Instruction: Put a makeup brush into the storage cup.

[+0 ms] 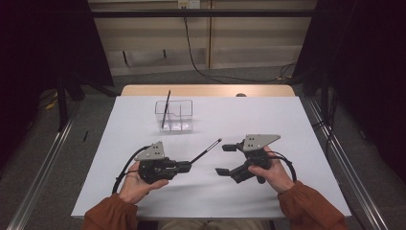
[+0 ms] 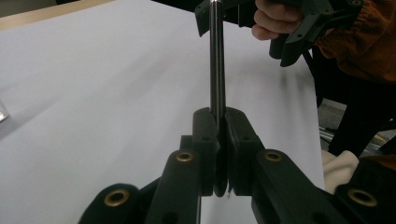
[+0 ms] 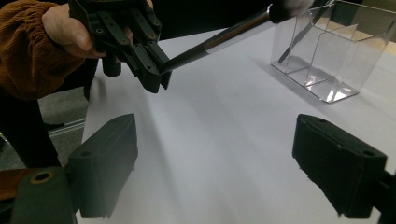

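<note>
A dim room with dark curtains at both sides and a grey floor is surrounding a white worktop (image 1: 143, 191), which is lying in front of a person in rust-coloured sleeves. Toward the far middle of the worktop a clear plastic box (image 1: 174, 115) with compartments is standing, and 1 thin dark stick (image 1: 165, 109) is leaning upright in its left part. The left tool (image 1: 187, 166), held in the person's left hand (image 1: 135, 183) near the front of the worktop, is clamping its jaws tight on the handle end of a makeup brush (image 1: 207, 150). The brush is sticking out from the jaws, slanting up and to the right, with its pale tip pointing toward the right tool (image 1: 226, 158) and lying just beside that tool's upper jaw. In the left gripper view the dark metal handle (image 2: 216, 65) is rising straight from between the pressed jaws. The right tool, held in the right hand (image 1: 274, 172), is standing with its jaws wide apart and nothing between them. The brush is being kept clear of the box, in front of it and to its right.
</note>
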Action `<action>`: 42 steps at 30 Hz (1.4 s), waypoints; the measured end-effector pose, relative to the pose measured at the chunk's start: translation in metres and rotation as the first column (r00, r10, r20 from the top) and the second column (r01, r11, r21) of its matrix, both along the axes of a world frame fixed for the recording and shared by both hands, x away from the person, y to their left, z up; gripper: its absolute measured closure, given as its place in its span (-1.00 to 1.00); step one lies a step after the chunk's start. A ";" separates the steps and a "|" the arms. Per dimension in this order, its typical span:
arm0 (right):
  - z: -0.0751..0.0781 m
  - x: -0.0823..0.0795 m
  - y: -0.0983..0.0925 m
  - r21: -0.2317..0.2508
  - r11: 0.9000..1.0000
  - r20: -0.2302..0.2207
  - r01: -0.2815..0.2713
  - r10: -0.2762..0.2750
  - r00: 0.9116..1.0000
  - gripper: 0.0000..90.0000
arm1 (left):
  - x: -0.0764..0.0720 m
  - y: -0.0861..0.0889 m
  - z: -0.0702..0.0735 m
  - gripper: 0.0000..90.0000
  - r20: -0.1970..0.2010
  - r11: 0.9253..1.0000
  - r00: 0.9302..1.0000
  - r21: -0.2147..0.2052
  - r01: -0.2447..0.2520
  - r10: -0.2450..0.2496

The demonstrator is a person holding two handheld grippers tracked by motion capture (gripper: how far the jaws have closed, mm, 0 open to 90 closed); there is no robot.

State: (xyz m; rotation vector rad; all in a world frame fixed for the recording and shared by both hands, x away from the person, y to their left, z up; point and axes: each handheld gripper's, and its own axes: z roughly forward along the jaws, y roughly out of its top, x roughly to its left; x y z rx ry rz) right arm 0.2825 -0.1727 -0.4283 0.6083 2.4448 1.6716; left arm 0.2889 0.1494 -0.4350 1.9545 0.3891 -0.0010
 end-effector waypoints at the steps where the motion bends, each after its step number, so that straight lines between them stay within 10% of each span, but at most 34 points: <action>1: 0.000 0.000 0.000 0.000 1.000 -0.003 -0.002 0.002 1.000 -0.69 | 0.000 -0.001 0.000 0.87 -0.002 1.000 1.000 -0.001 0.001 -0.001; 15: 0.008 0.002 0.000 0.090 0.996 -0.037 0.000 0.003 0.999 -0.61 | 0.000 -0.009 -0.005 0.86 0.008 0.999 1.000 -0.036 0.005 -0.005; 42: 0.009 0.010 -0.002 0.172 0.985 -0.093 -0.010 0.026 0.995 0.64 | -0.003 -0.021 -0.013 0.86 0.020 0.998 0.998 -0.001 0.055 -0.055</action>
